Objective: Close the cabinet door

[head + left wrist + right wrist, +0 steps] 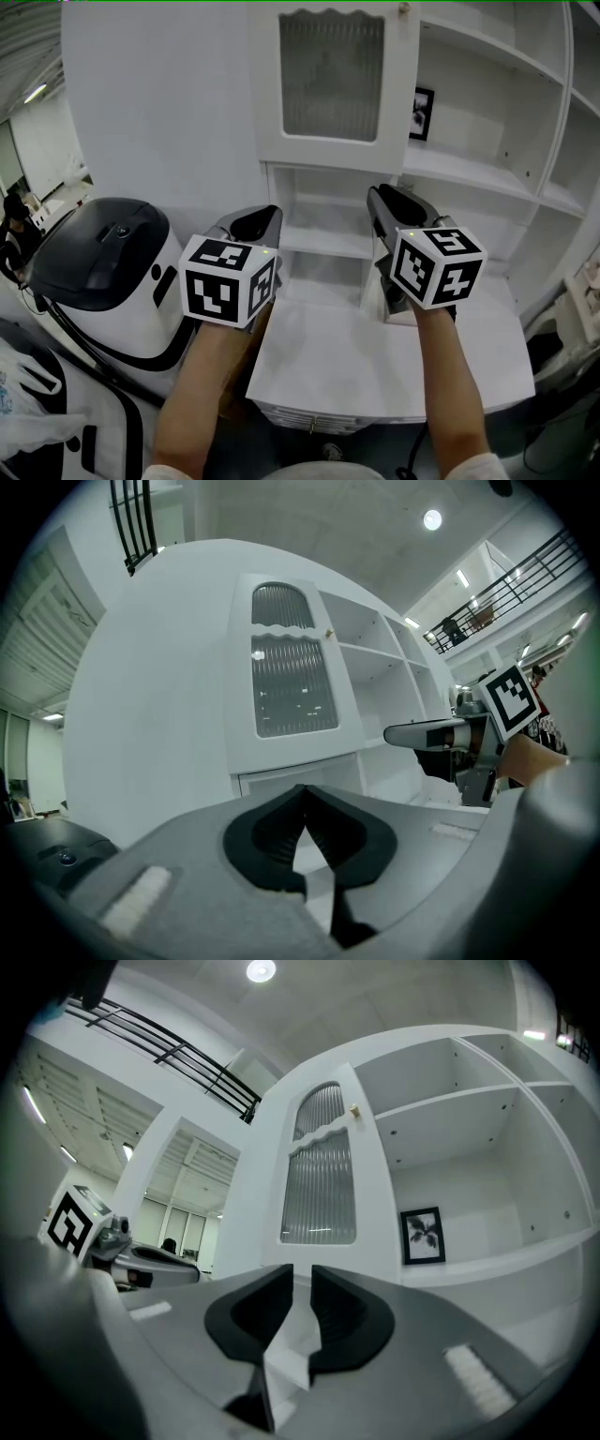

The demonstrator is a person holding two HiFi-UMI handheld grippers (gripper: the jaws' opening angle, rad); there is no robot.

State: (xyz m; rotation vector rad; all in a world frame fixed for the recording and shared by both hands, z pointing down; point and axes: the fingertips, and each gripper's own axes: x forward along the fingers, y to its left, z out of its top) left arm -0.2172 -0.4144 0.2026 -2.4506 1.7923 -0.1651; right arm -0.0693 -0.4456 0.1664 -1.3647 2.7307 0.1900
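The white cabinet door with a ribbed glass pane and a small knob at its top right corner hangs ahead of both grippers; it also fills the middle of the left gripper view and the right gripper view. Its right edge seems to stand out in front of the open shelves. My left gripper points level at the compartment below the door, jaws touching at the tips, nothing held. My right gripper is beside it, a narrow gap between its jaws, empty. Neither touches the door.
A white counter runs below the grippers. A black-and-white domed appliance stands at the left. A framed picture leans at the back of a shelf. An open compartment with a shelf board sits under the door.
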